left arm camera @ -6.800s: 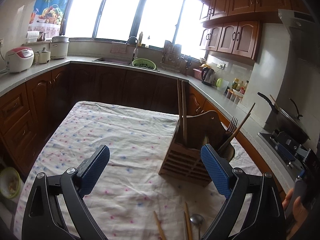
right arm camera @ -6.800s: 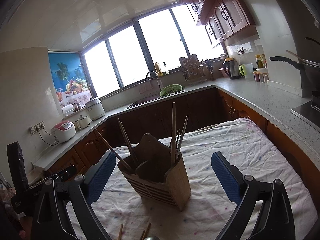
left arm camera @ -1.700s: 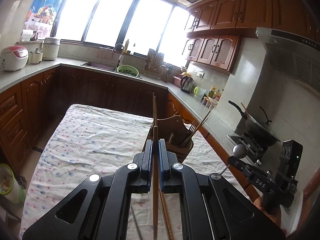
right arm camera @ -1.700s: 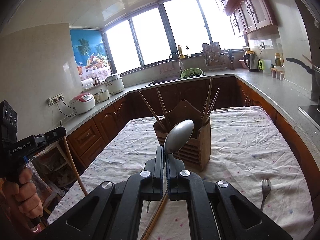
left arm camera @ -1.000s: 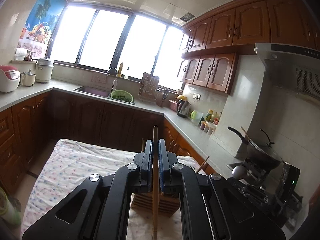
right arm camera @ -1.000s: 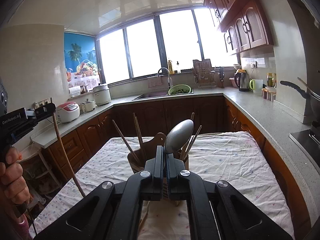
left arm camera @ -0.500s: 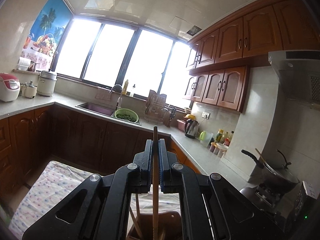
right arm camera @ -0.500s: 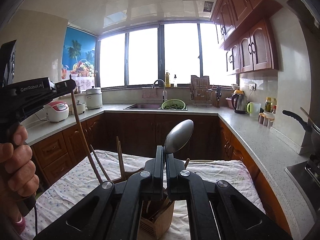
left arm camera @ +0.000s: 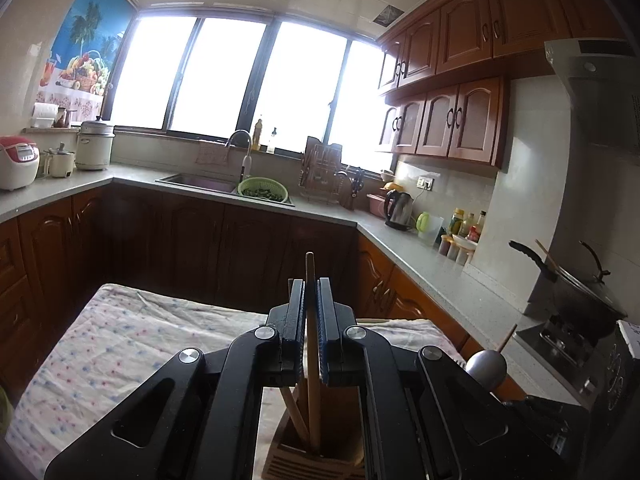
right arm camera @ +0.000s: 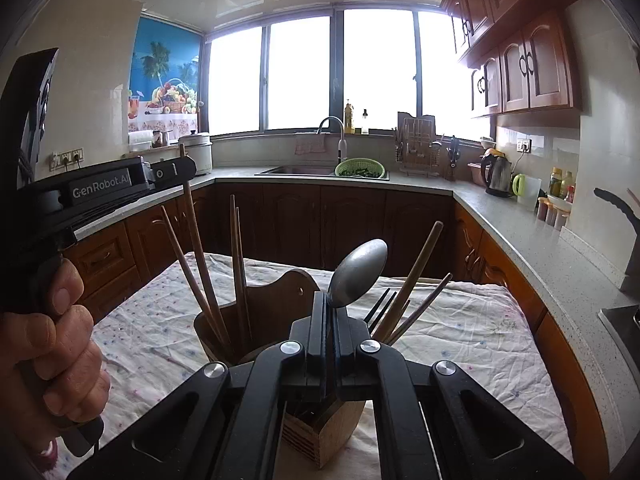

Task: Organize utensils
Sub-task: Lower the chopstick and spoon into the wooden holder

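My left gripper is shut on a wooden chopstick, held upright with its lower end inside the wooden utensil holder below. From the right wrist view the left gripper holds that chopstick over the holder's left compartment. My right gripper is shut on a metal spoon, bowl up, right above the holder. The holder contains several chopsticks and a fork. The spoon's bowl also shows in the left wrist view.
The holder stands on a table with a dotted white cloth. Brown cabinets and a grey counter run around it, with a sink, a green colander, a kettle and a wok on the stove.
Both grippers have come down over the holder. The chopstick's lower end now sits in the left compartment, and the spoon hangs closer above the holder.
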Available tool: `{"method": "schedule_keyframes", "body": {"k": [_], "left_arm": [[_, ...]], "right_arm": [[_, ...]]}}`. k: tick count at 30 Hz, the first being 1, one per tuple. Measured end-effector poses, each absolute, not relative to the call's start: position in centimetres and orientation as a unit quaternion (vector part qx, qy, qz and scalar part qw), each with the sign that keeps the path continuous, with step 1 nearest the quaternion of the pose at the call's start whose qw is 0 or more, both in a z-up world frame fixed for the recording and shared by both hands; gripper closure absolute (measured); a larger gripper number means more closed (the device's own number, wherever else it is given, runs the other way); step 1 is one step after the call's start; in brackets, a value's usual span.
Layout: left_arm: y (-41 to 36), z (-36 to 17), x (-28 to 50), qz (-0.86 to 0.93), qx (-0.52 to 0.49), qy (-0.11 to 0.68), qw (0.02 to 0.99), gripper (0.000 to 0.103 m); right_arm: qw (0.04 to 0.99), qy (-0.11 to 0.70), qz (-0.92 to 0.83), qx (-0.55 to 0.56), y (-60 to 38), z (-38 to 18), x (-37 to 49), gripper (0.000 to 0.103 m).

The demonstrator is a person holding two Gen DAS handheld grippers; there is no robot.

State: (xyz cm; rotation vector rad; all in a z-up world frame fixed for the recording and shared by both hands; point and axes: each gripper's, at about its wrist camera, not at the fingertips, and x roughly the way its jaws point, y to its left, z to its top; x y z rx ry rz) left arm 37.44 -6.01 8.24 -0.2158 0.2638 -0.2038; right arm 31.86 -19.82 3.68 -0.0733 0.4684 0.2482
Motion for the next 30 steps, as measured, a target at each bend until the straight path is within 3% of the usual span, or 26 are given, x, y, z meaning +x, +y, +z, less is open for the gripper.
{"method": "schedule_keyframes", "body": {"k": [10,30], "left_arm": [[-5.1,6.9,37.0,-0.101,-0.091,0.145,0.980,0.098],[-5.0,6.5,38.0,-0.100,-0.087,0.175,0.976,0.097]], "right_arm": [[0.945,0.291,0.150,-0.010,-20.2,1.0,33.3,0.101],[0.940,0.306,0.146,0.041,-21.6,1.3,33.6,0.096]]}}
